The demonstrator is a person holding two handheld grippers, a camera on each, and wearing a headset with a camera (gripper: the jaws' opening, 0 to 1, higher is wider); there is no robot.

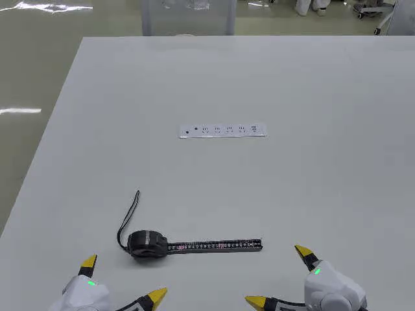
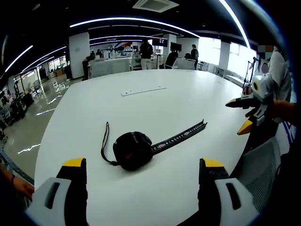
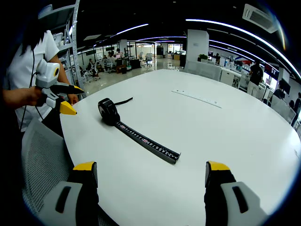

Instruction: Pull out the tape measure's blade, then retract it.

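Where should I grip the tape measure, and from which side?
Probably the black case, from the near side with the left claw: it lies nearest that claw, the blade runs out rightward, and the strap trails behind it.

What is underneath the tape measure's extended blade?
The white table: the blade lies flat on it, extended from the black case. The strip directly beneath is covered, so unseen.
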